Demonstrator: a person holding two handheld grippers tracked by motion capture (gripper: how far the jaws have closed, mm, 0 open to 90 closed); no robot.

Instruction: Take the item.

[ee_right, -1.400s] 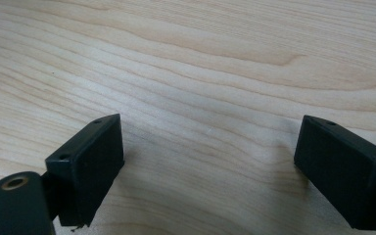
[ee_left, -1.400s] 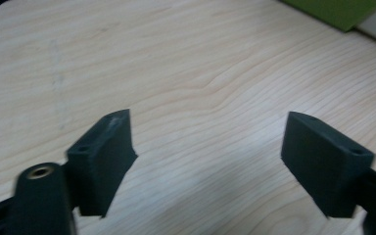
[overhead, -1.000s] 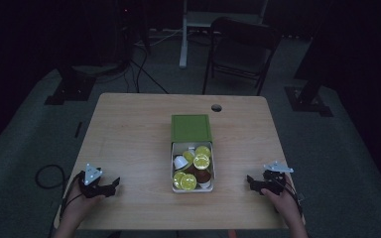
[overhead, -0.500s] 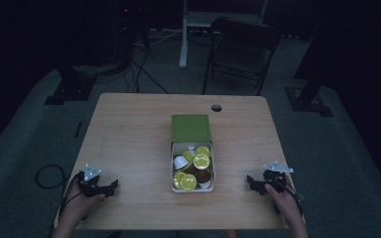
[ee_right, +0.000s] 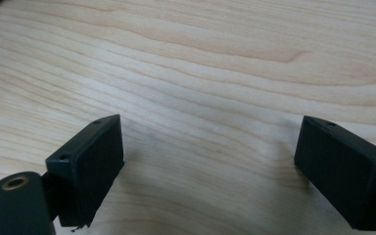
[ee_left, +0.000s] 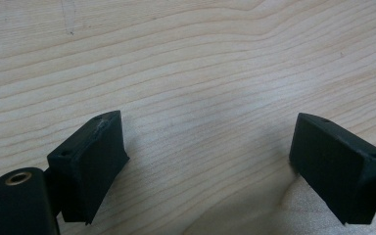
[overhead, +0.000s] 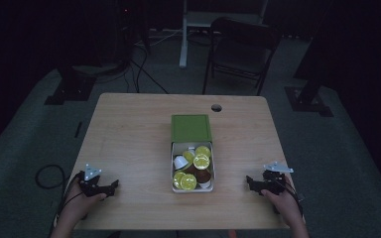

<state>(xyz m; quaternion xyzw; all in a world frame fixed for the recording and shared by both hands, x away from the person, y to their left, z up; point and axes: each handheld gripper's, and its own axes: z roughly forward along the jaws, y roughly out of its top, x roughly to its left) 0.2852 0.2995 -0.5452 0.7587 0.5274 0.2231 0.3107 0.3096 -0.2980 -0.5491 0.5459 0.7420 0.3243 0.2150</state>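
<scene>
Two grippers, left [overhead: 110, 186] and right [overhead: 250, 181], blocky black fingers wide, pale grained wooden table [overhead: 129, 134], rectangular box [overhead: 192, 174] of round capsules

— Table [overhead: 129, 134]? 
— Pale wood, matt, fine grain, smooth. 
— My claws? 
— My left gripper [ee_left: 210, 161] & right gripper [ee_right: 210, 166]: black matt plastic, brass-looking insert by each. 
— Box [overhead: 174, 168]? 
— White walls, green matt lid [overhead: 191, 128]; capsules [overhead: 201, 161] w/ glossy foil tops.
</scene>
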